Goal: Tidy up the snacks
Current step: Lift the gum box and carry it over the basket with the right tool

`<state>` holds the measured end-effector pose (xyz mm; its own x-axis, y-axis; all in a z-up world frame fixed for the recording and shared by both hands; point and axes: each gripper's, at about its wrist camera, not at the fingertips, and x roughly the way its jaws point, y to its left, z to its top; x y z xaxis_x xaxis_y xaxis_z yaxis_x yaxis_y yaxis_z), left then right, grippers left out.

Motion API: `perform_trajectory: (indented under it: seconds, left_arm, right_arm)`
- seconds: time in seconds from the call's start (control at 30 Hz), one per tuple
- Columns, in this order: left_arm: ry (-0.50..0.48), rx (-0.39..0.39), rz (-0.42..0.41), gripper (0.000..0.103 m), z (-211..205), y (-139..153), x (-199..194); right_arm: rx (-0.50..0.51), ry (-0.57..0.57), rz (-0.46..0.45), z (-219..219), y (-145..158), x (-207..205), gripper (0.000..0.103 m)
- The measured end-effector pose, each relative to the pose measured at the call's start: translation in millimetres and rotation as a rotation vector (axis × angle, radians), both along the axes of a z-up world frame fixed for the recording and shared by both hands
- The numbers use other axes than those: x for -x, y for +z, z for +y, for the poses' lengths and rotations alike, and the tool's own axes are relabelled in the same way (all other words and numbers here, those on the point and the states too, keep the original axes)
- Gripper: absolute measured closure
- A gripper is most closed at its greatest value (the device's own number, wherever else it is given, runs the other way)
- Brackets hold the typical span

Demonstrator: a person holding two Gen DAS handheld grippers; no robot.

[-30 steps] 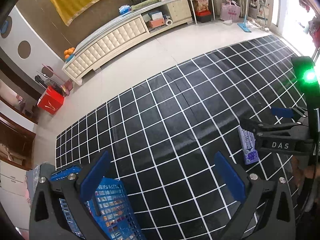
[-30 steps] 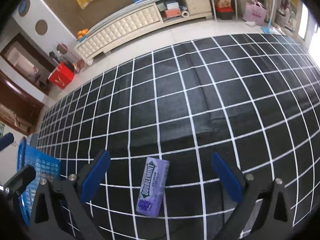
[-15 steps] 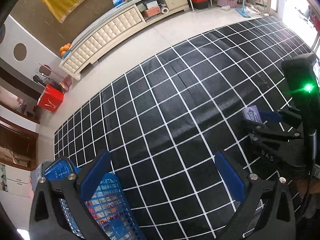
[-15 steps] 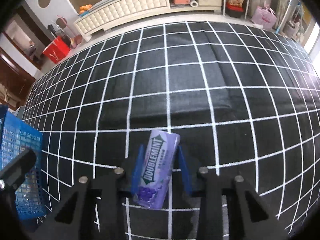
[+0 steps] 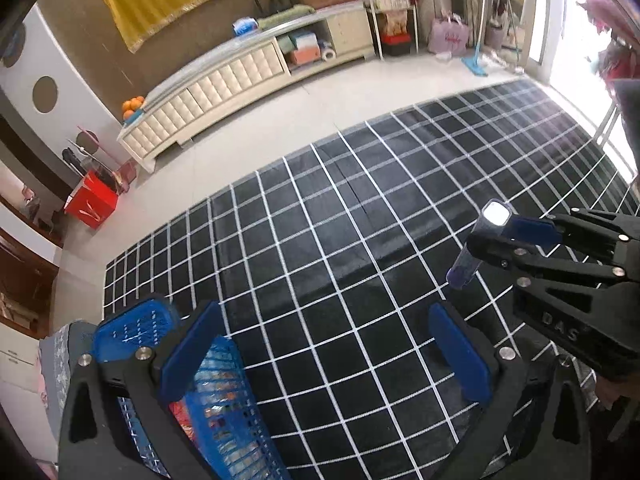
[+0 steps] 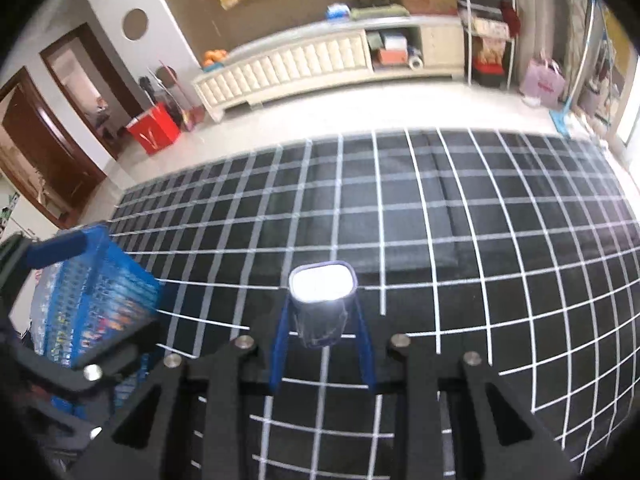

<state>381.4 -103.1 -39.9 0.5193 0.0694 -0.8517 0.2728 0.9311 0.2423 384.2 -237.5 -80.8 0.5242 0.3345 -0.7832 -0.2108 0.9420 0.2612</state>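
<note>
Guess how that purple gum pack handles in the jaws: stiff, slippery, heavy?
The gum pack probably is stiff: it keeps its boxy shape, end-on, while the right gripper clamps it. It looks light: only the flat blue pads carry it off the mat. Its glossy end suggests a slick wrapper that could slip.

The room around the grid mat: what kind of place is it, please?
Most likely a home living room. A long cream cabinet stands along the wall with oranges on it, wooden doors open at the left, and shopping bags sit on the tiled floor.
</note>
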Motion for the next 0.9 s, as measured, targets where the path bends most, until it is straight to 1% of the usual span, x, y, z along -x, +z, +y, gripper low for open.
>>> perform_trajectory:
  seconds: [0.23,0.43,0.53,0.63,0.73,0.9]
  left_arm:
    - [0.023,0.057,-0.085,0.000,32.5,43.0,36.6]
    - [0.063,0.100,-0.139,0.000,71.1,73.6,67.3]
    - [0.090,0.123,-0.167,0.000,90.9,87.4,81.5]
    - [0.127,0.145,-0.199,0.000,112.4,100.7,94.8]
    - [0.156,0.172,-0.214,0.000,132.4,111.7,109.8]
    - [0.208,0.164,-0.246,0.000,169.4,120.8,131.4]
  right_arm:
    - [0.022,0.041,-0.102,30.7,53.6,28.8,0.069]
    - [0.056,0.099,-0.171,67.1,84.1,52.8,0.069]
    - [0.073,0.124,-0.190,84.2,89.7,55.4,0.069]
    - [0.063,0.153,-0.206,100.0,98.9,65.0,0.069]
    - [0.059,0.191,-0.232,118.6,108.1,76.3,0.068]
    - [0.043,0.265,-0.236,149.9,112.8,87.0,0.068]
